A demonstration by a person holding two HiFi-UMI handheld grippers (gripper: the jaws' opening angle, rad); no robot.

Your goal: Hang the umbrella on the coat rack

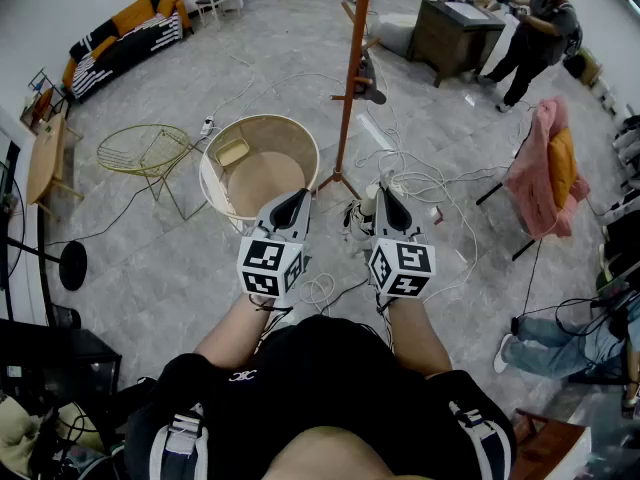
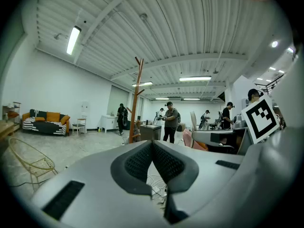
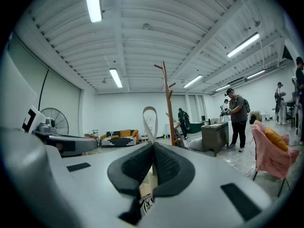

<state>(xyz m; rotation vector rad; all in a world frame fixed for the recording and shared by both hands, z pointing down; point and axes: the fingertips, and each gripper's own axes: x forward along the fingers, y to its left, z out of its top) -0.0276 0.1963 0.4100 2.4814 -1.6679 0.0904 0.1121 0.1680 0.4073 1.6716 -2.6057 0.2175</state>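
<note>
Right gripper (image 3: 152,144) pinching the umbrella strap loop (image 3: 149,120), left gripper (image 2: 152,142) pressed together, empty; strap judged soft, light, swing-prone, so hook the loop over a coat rack (image 3: 167,103) peg.

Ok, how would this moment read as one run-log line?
left gripper: shut, empty | right gripper: shut on strap loop | coat rack: ahead, not reached
</note>
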